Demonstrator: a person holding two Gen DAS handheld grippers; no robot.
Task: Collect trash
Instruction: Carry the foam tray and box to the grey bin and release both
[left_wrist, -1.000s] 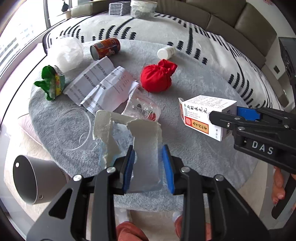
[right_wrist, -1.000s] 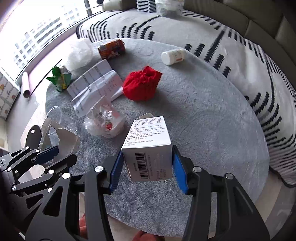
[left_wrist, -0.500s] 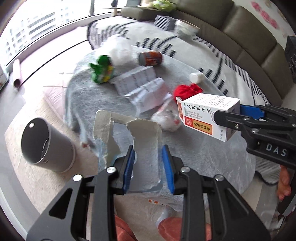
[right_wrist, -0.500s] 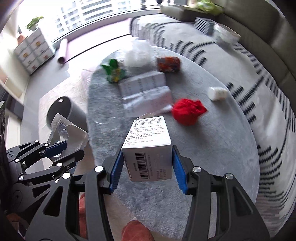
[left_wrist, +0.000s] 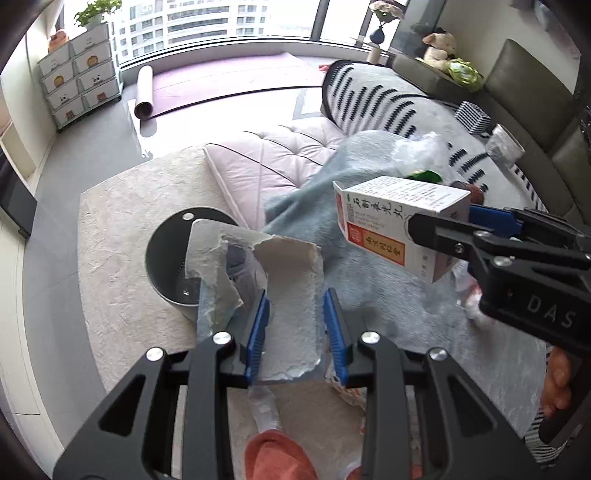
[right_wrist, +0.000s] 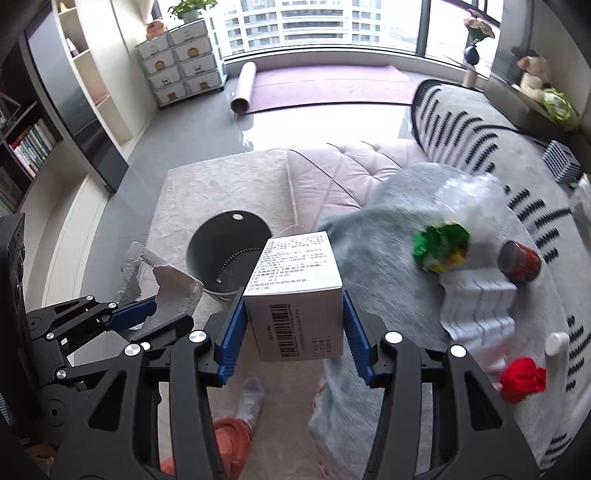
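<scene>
Both grippers have swung away from the middle of the worktop (right_wrist: 391, 236) since a second ago; we now look past its left edge at the floor rug and the dark bin (right_wrist: 221, 247), which was only at the frame corner before.

Left gripper (left_wrist: 295, 325): blue fingers (left_wrist: 258, 328) closed on the torn grey cardboard piece (left_wrist: 291, 295), held upright. In the left wrist view the bin (left_wrist: 166, 251) sits just behind the cardboard, partly hidden by it.

Right gripper (right_wrist: 295, 332): fingers (right_wrist: 232, 336) clamped on both sides of the white medicine box (right_wrist: 295, 291), barcode face toward the camera. Bin lies just beyond and left of the box.

On the worktop, to the right: green wrapper (right_wrist: 441, 245), clear plastic bag (right_wrist: 469, 203), red can (right_wrist: 521, 260), printed leaflets (right_wrist: 480, 306), red cloth bundle (right_wrist: 522, 378), white bottle (right_wrist: 557, 343).

We note a pink floor cushion (right_wrist: 332, 173) beyond the bin, and a socked foot (right_wrist: 251, 398) on the rug below the box.
</scene>
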